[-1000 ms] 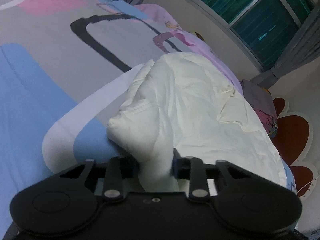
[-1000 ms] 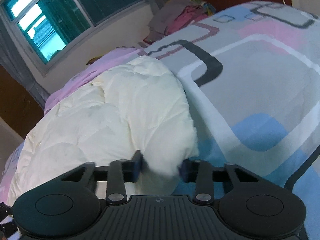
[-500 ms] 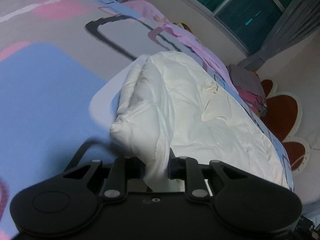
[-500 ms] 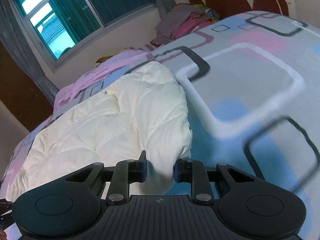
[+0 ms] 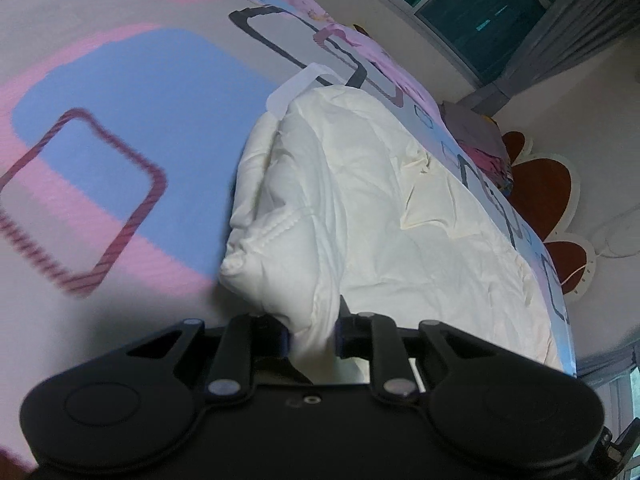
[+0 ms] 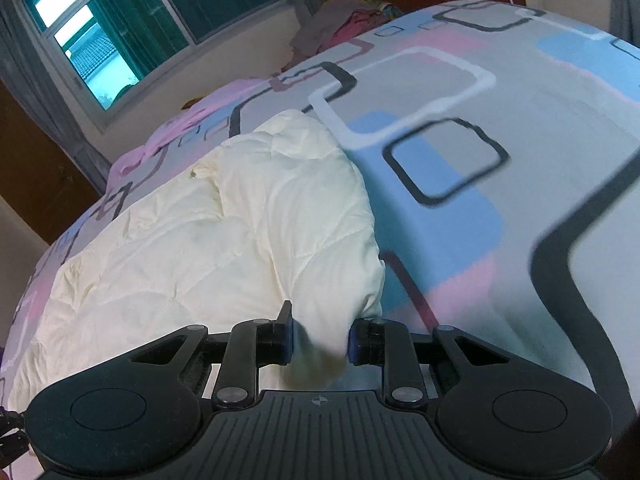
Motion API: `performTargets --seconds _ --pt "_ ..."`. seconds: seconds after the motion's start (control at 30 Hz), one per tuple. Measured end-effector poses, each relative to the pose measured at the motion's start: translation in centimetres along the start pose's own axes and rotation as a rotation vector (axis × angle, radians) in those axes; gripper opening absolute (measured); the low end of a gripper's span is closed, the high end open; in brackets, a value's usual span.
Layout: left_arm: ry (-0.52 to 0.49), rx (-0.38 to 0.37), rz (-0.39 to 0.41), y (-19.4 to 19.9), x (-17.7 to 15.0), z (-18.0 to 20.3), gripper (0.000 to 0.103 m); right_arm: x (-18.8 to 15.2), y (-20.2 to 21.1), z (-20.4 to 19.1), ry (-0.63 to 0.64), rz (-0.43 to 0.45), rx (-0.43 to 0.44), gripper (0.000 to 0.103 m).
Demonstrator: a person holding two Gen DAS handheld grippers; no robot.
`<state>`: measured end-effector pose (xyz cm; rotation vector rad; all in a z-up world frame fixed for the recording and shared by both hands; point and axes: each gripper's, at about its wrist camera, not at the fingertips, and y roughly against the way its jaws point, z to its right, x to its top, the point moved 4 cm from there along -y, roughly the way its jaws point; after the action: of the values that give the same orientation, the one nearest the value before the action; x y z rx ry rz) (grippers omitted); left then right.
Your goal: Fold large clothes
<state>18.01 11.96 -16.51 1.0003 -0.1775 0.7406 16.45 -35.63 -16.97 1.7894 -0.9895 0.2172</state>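
Observation:
A thick cream-white quilted garment [image 5: 380,208] lies on a bed sheet [image 5: 120,100] printed with blue, pink and grey rectangles. In the left wrist view my left gripper [image 5: 312,334] is shut on a bunched corner of the garment, which trails away from the jaws toward the upper right. In the right wrist view my right gripper [image 6: 320,340] is shut on another bunched corner of the same cream garment [image 6: 240,232], whose bulk spreads to the left. Both held corners are lifted a little off the sheet.
A pile of pink and grey clothes [image 6: 340,24] sits at the far end of the bed sheet [image 6: 520,120] by a red-brown flower-shaped headboard [image 5: 544,192]. A window with dark green curtains [image 6: 120,28] is on the wall beyond.
Both grippers have pulled their corners of the garment across the bed, so the sheet pattern has slid past and more of the garment lies stretched out. Both jaws closed tighter on the fabric.

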Motion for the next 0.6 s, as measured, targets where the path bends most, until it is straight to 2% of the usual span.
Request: performTargets --seconds 0.23,0.3,0.33,0.37,0.43,0.47,0.5,0.53,0.57,0.6 --pt "-0.054 0.019 -0.001 0.6 -1.5 -0.5 0.020 -2.2 1.8 1.0 -0.010 0.004 -0.007 0.025" --pt "-0.077 0.041 0.007 0.6 -1.3 -0.2 0.024 -2.2 1.9 1.0 -0.014 0.016 -0.014 0.030" --pt "-0.095 0.053 0.003 0.6 -1.3 0.0 0.025 -2.3 2.1 1.2 -0.014 0.022 -0.026 0.036" --pt "-0.115 0.069 0.003 0.6 -1.2 0.2 0.030 -2.2 2.3 1.2 -0.009 0.029 -0.038 0.041" --pt "-0.140 0.097 0.004 0.7 -1.1 0.5 0.033 -2.4 2.9 1.6 -0.008 0.047 -0.051 0.048" --pt "-0.149 0.104 0.003 0.8 -1.0 0.5 0.037 -2.5 3.3 1.9 -0.006 0.058 -0.066 0.053" --pt "-0.156 0.121 0.009 0.9 -0.9 0.5 0.049 -2.5 3.7 2.0 0.001 0.077 -0.085 0.056" --pt "-0.161 0.145 0.023 1.2 -0.9 0.3 0.056 -2.5 4.3 2.2 0.005 0.095 -0.101 0.058" --pt "-0.164 0.160 0.045 1.7 -1.0 0.1 0.065 -2.4 4.8 2.3 0.010 0.111 -0.112 0.058" --pt "-0.168 0.172 0.069 2.2 -1.0 -0.1 0.069 -2.4 5.3 2.4 0.018 0.128 -0.125 0.058"
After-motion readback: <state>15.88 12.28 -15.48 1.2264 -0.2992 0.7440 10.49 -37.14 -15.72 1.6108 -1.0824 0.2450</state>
